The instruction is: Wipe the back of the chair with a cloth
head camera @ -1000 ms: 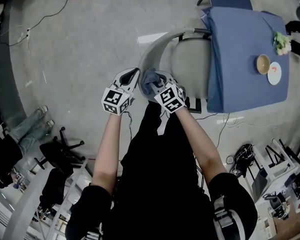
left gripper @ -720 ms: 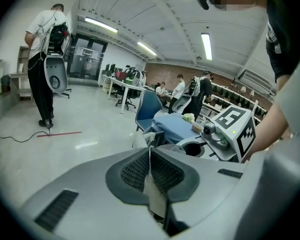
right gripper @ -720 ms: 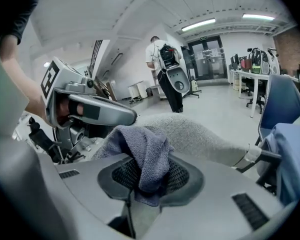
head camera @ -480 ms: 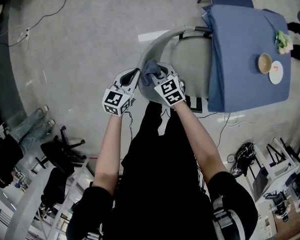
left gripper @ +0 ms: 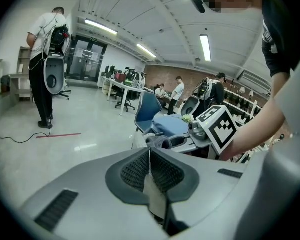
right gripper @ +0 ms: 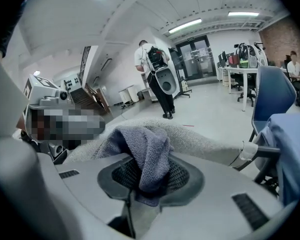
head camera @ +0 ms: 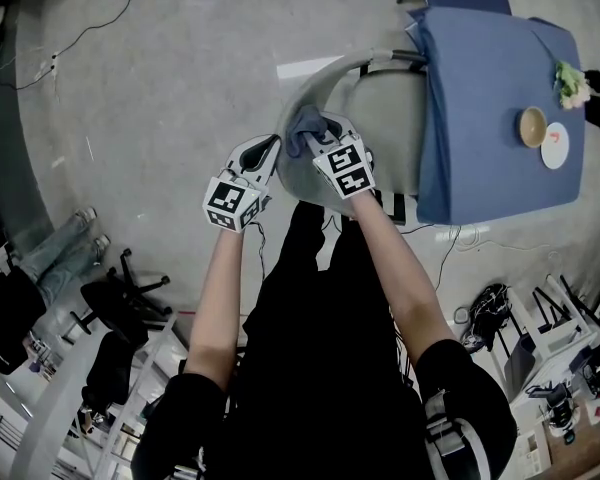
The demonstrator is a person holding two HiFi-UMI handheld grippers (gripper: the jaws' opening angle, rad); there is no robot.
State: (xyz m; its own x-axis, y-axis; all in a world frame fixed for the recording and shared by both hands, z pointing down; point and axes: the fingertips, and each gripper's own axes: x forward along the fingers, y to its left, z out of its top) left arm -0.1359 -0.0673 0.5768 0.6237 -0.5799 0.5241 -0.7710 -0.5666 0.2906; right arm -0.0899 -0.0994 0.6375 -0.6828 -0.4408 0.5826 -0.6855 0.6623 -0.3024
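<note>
Cloth (right gripper: 145, 151) pinched betw. jaws of R gripper (head camera: 318, 140), pressed on top edge of chair back (head camera: 320, 80). L gripper (head camera: 264, 154) just beside, jaws pressed together, nothing held. Wipe stroke judged in hand. Next: cloth to be dragged along back w/ firm contact.

A blue-draped table (head camera: 480, 88) carries a bowl (head camera: 531, 126), a white plate (head camera: 555, 146) just beside it, and flowers (head camera: 571, 81).

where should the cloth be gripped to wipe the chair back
Pinch the cloth at its bunched middle, coming from behind over the top edge of the chair back, as the right gripper does. The fold fills the jaws and the loose end lies on the fabric, which probably wipes best.
</note>
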